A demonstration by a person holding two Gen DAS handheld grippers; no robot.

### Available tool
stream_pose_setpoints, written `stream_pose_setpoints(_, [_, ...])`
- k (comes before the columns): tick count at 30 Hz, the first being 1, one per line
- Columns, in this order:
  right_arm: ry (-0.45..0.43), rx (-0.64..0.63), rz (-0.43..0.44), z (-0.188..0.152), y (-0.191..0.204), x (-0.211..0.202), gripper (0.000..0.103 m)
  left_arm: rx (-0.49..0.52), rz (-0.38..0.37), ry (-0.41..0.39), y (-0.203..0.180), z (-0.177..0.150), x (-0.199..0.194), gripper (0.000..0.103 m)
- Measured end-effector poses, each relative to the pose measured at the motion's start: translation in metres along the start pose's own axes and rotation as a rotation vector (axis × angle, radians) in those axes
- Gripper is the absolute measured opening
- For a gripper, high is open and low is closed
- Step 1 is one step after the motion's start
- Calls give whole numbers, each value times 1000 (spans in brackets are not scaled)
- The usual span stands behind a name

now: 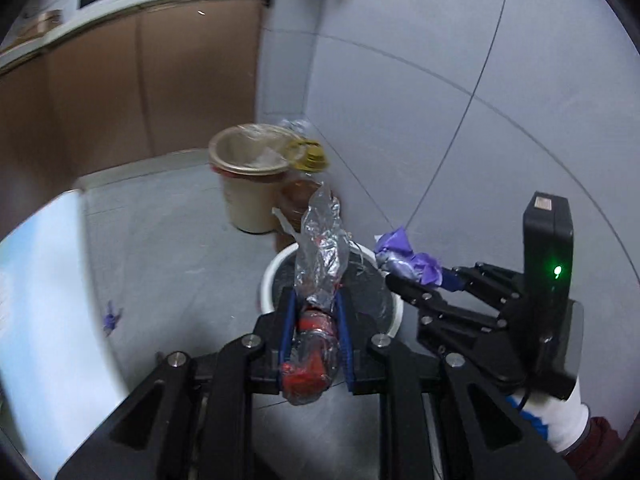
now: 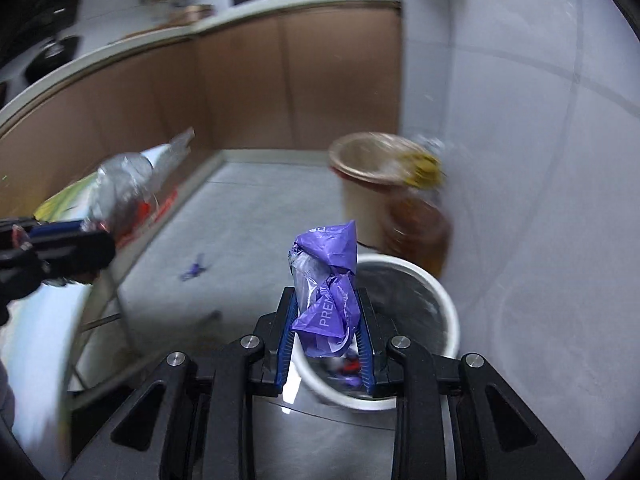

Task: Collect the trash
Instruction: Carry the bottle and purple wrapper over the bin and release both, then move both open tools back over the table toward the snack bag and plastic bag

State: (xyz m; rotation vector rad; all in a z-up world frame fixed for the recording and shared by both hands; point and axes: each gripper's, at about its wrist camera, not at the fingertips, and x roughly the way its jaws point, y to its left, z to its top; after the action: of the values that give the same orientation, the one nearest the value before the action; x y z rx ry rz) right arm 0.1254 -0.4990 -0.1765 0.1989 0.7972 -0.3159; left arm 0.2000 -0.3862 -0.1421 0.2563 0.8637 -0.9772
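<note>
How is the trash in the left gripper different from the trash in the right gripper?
The left gripper holds a clear crumpled wrapper with red print; the right gripper holds a purple wrapper with white lettering. The clear wrapper stands tall above its gripper; the purple wrapper is bunched shorter. Both are crumpled plastic, pinched upright near the white bin.

Two grippers: left gripper point(image 1: 316, 320), right gripper point(image 2: 326, 320). Two bins: white bin point(image 2: 448, 304), beige bin point(image 1: 248, 200) behind it. One oil bottle point(image 1: 298, 200).

A beige bucket point(image 1: 250, 184) stands beside brown cabinets point(image 1: 140, 80).
</note>
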Motion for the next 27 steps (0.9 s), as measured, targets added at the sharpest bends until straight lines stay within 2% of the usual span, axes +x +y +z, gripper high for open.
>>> stream_pose_setpoints(4, [35, 50, -29, 2, -30, 31, 29, -16, -49, 79, -2, 18, 56, 21])
stream_pose_setpoints(6, [43, 60, -36, 4, -39, 42, 29, -21, -44, 102, 2, 23, 77, 21])
stream_pose_setpoints(9, [55, 62, -51, 7, -47, 61, 30, -60, -81, 139, 12, 27, 105, 22])
stream_pose_setpoints(10, [58, 63, -50, 12, -53, 67, 32, -74, -94, 156, 15, 26, 115, 22])
stream_pose_setpoints(12, [62, 67, -59, 14, -57, 76, 42, -92, -104, 177, 20, 29, 131, 23])
stream_pose_setpoints(14, [63, 65, -73, 17, -58, 82, 47, -111, -111, 187, 22, 30, 138, 30])
stream_pose_setpoints(17, [70, 55, -87, 16, -56, 86, 55, -140, -130, 188, 24, 32, 142, 49])
stream_pose_setpoints(18, [71, 51, -93, 15, -56, 86, 59, -143, -130, 180, 25, 32, 139, 50])
stream_pose_setpoints(23, [68, 34, -107, 15, -50, 80, 60, -159, -139, 162, 26, 34, 131, 50])
stream_pose_setpoints(27, [46, 23, -118, 17, -44, 65, 62, -175, -124, 119, 32, 32, 107, 50])
